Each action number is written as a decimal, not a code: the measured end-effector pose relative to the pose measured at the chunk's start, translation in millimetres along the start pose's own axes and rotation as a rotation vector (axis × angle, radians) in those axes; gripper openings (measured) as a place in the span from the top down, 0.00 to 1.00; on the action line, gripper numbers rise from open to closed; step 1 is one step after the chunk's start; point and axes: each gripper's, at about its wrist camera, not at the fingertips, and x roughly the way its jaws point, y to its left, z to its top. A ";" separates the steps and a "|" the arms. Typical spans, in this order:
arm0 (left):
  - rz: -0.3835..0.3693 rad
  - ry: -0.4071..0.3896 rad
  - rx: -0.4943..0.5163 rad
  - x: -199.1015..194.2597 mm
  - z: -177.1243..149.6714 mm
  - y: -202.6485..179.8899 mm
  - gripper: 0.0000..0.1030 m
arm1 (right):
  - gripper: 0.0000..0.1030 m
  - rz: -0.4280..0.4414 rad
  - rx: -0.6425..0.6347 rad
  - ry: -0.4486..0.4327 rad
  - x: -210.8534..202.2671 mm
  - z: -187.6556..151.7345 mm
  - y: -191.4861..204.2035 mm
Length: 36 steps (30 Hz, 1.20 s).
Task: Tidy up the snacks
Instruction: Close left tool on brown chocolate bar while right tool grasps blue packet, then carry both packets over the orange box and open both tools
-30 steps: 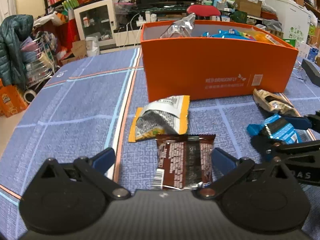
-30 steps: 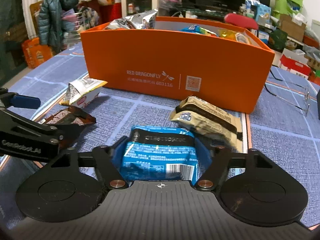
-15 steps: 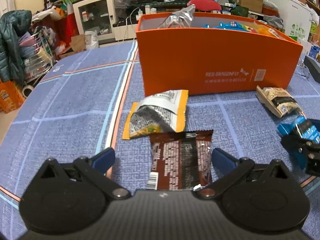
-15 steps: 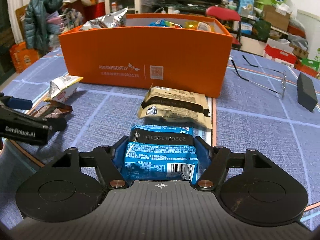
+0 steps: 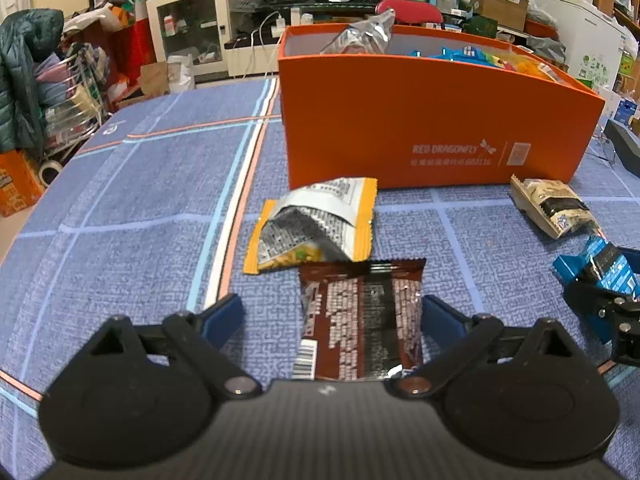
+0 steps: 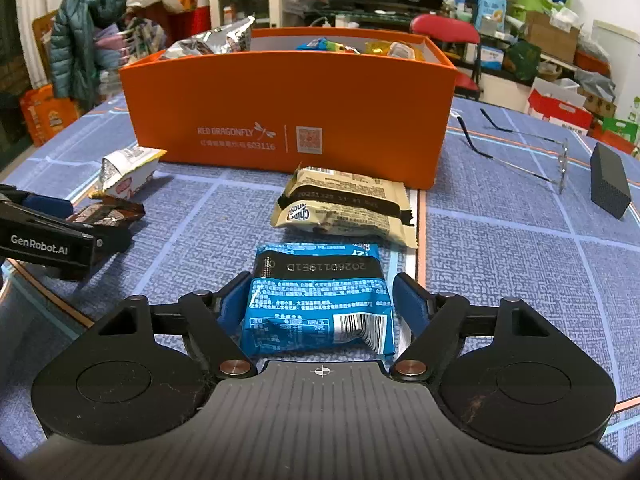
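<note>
An orange box (image 5: 420,120) (image 6: 288,120) holding several snacks stands on the blue table. My left gripper (image 5: 332,316) is open, its fingers on either side of a brown snack packet (image 5: 364,316) lying flat. A yellow and white packet (image 5: 316,224) lies just beyond it. My right gripper (image 6: 320,300) is shut on a blue snack packet (image 6: 320,304), held low over the table. A beige packet (image 6: 344,208) lies between it and the box. The right gripper with the blue packet (image 5: 600,268) also shows at the right of the left wrist view.
Glasses (image 6: 520,148) and a black block (image 6: 608,184) lie on the table right of the box. The blue patterned tablecloth (image 5: 140,200) stretches to the left. Cluttered shelves, a red chair and a jacket stand beyond the table.
My right gripper has pulled back and to the right with the blue packet in it. My left gripper has stayed open around the brown packet, shifting only slightly.
</note>
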 end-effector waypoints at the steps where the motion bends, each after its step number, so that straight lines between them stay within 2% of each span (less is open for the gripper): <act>1: -0.004 0.001 0.000 0.0 0.2 -0.1 0.07 | 0.33 -0.001 0.001 0.000 -0.4 -0.4 -0.1; 3: -0.011 -0.005 0.005 -1.3 0.1 -0.1 0.12 | 0.32 -0.001 0.002 -0.001 -0.7 -1.4 -0.9; 7: -0.014 -0.007 0.006 -1.3 0.1 -0.8 0.13 | 0.32 -0.005 0.006 0.012 -1.0 0.3 0.1; 11: -0.024 -0.006 0.001 -2.2 0.0 -0.1 0.17 | 0.42 0.000 0.002 0.016 -2.7 1.1 2.4; 16: -0.045 -0.010 -0.006 -4.1 0.5 0.0 0.29 | 0.49 0.005 -0.002 0.018 -4.9 1.4 3.8; 25: -0.072 -0.020 -0.001 -8.0 -0.3 3.3 0.46 | 0.49 0.010 0.001 0.017 -5.0 1.4 1.7; 36: -0.135 -0.010 -0.061 -22.1 -4.6 15.8 0.50 | 0.50 0.022 -0.006 0.011 -4.1 2.7 0.2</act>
